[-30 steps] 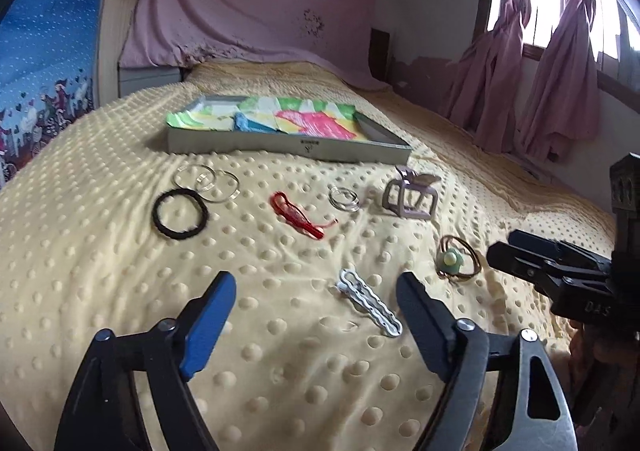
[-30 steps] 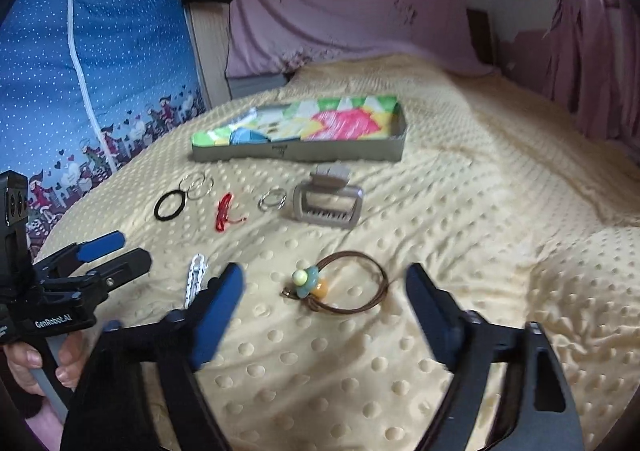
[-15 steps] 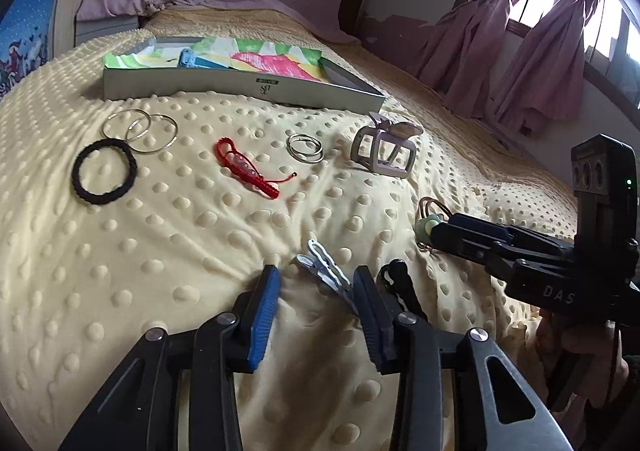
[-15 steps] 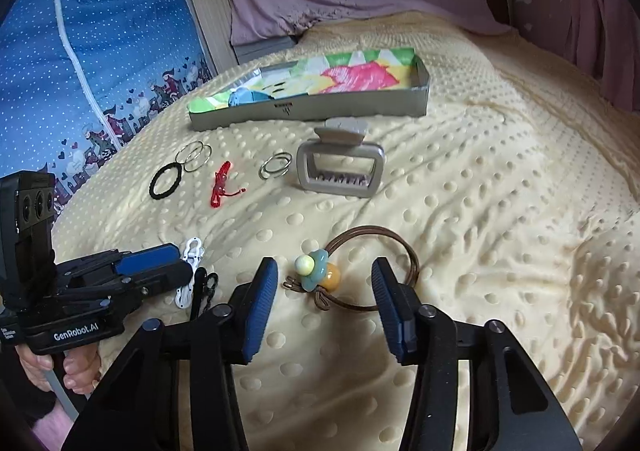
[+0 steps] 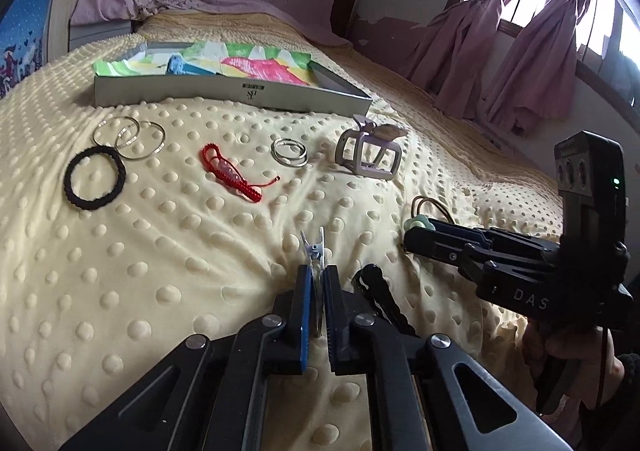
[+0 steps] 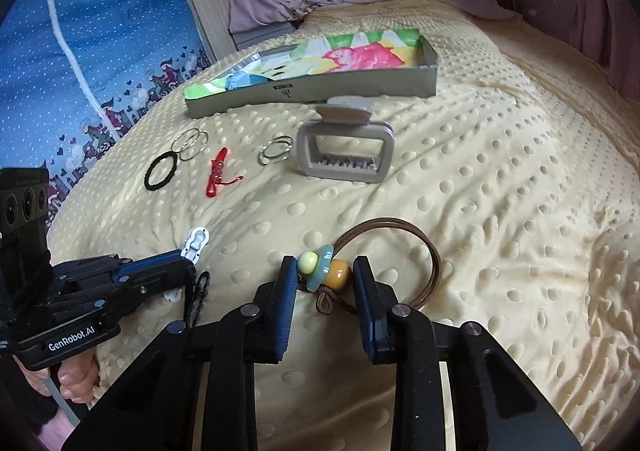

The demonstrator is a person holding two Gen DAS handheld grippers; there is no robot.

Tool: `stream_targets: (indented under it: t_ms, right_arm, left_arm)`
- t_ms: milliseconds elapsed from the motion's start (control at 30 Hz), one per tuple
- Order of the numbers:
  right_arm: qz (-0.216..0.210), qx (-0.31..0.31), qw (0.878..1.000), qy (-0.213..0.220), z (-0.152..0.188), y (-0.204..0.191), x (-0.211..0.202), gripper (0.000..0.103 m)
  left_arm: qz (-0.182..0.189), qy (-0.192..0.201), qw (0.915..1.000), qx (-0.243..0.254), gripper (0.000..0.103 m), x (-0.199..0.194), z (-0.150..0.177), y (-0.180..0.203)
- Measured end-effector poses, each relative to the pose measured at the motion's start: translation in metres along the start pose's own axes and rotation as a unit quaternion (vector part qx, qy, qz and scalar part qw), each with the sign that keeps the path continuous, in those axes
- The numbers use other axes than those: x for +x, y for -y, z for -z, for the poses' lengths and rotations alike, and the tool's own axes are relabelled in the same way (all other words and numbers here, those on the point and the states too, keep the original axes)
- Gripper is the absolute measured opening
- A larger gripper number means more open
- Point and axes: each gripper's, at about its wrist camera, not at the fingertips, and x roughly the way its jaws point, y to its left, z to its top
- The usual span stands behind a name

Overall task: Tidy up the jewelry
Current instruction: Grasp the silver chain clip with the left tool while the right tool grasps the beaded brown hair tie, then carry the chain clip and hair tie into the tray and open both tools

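Jewelry lies scattered across a dotted yellow bedspread, in front of a shallow grey box lined with bright paper. Nearest the box sit a grey claw clip, a black hair tie, thin silver rings and a red cord bracelet. Both tools, wide apart a second ago, have just been closing. The left tool is now pinched tight on a white hair clip. The right tool has narrowed around the beads of a brown hair tie, its pads touching or almost touching them. Judging by this, two pieces look nearly ready to lift toward the box.
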Motion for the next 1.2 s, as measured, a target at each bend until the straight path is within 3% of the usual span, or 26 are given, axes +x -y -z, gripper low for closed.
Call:
stream_targets:
  t_ms: [333, 467, 633, 933, 1200]
  right_arm:
    - [0.008, -0.051, 0.996, 0.069, -0.013, -0.023, -0.031, 0.025]
    - [0.004, -0.061, 0.993, 0.103, -0.034, -0.026, -0.044, 0.025]
    - [0.016, -0.082, 0.987, 0.135, -0.079, -0.02, -0.04, 0.025]
    - [0.015, -0.08, 0.988, 0.134, -0.162, 0.011, 0.004, 0.025]
    - [-0.003, -0.043, 0.995, 0.094, -0.191, 0.036, 0.064, 0.025]
  left_arm:
    - [-0.012, 0.061, 0.9981, -0.006, 0.006, -0.025, -0.02, 0.005]
    - [-0.019, 0.099, 0.9948, -0.013, 0.006, -0.028, -0.051, 0.007]
    - [-0.012, 0.115, 0.9929, -0.03, 0.006, -0.011, -0.099, -0.003]
    - [-0.004, 0.095, 0.9947, -0.04, 0.006, 0.057, -0.169, -0.025]
    - [0.01, 0.047, 0.9965, -0.069, 0.006, 0.109, -0.185, -0.043]
